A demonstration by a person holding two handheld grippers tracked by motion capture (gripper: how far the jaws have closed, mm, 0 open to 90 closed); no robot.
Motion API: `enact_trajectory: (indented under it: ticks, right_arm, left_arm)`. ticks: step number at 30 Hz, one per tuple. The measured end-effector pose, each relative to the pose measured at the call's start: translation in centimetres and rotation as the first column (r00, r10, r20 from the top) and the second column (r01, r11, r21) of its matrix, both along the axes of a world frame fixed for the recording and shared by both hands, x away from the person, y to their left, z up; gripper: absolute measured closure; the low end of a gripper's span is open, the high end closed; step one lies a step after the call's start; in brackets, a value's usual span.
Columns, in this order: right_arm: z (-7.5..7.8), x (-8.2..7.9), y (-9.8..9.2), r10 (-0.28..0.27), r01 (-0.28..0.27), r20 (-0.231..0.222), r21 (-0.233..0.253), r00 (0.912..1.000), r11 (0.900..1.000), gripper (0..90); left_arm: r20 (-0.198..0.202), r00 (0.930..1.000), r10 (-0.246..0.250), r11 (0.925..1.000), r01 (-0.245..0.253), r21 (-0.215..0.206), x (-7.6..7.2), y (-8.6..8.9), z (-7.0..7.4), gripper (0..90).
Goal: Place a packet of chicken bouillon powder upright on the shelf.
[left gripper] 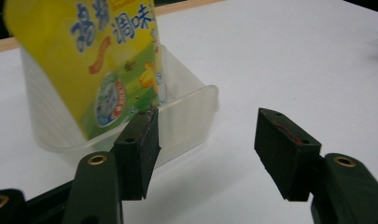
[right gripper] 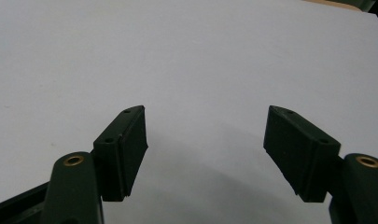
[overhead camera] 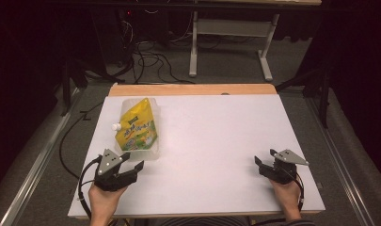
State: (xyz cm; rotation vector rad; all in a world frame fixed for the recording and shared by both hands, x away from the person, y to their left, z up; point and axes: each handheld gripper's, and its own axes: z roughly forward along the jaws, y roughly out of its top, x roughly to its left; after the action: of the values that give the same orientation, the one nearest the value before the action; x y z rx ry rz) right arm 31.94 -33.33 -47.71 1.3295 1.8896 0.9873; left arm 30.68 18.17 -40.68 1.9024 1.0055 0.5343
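A yellow spouted pouch (overhead camera: 137, 126) with blue and green print lies in a clear plastic tray (overhead camera: 153, 107) on the left half of the white table (overhead camera: 211, 141). My left gripper (overhead camera: 134, 161) sits just in front of the tray's near end, open, with nothing between its jaws. In the left gripper view the pouch (left gripper: 102, 56) leans in the tray (left gripper: 186, 112), whose near wall stands right behind my left gripper (left gripper: 205, 140). My right gripper (overhead camera: 264, 158) rests at the table's right front, open and empty. It (right gripper: 205, 140) looks over bare white tabletop.
A wooden strip (overhead camera: 193, 89) runs along the table's far edge. Beyond it, on the floor, stand a white-legged desk frame (overhead camera: 194, 52) and loose black cables (overhead camera: 150, 61). A black cable (overhead camera: 68, 136) trails off the table's left side.
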Motion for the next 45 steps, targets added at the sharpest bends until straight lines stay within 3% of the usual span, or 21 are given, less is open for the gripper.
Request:
enact_trajectory:
  ticks: [13,45]
  right_arm:
    - [0.0,0.0,0.0,-0.002,0.002,0.001,0.006,1.0,1.0,30.7]
    - [0.0,0.0,0.0,0.0,0.0,0.002,0.002,1.0,1.0,30.6]
  left_arm:
    - [0.006,0.999,-0.045,0.9984,0.045,-0.035,0.5,-2.0,-0.3,40.9]
    - [0.0,0.9888,-0.149,0.9876,0.149,-0.049,1.7,-6.6,-0.9,40.9]
